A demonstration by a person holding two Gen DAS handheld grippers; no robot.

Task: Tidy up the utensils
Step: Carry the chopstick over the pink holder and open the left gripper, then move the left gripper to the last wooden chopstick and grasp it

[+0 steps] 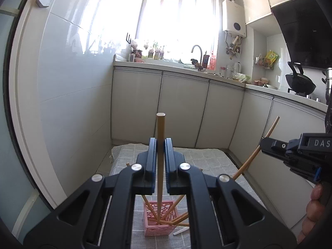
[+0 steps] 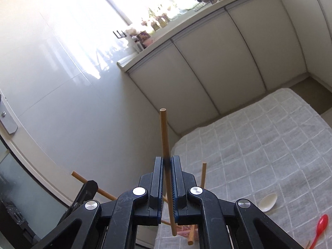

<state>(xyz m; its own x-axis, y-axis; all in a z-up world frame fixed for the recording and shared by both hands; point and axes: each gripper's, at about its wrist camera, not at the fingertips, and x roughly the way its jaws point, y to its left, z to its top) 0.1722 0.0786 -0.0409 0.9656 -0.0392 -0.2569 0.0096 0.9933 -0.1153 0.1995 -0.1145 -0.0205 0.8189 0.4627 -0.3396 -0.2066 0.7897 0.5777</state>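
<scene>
The left gripper (image 1: 160, 145) has its jaws closed on a wooden chopstick (image 1: 160, 155) that stands almost upright; its lower end reaches into the pink holder (image 1: 158, 227) on the checked grey cloth (image 1: 207, 159), where several other chopsticks (image 1: 175, 221) lean. The right gripper (image 2: 167, 164) also clamps one chopstick (image 2: 166, 145), tilted a little, above the same cloth. A white spoon (image 2: 268, 202) and a red spoon (image 2: 320, 227) lie on the cloth at the right; whether they touch something else is difficult to see
</scene>
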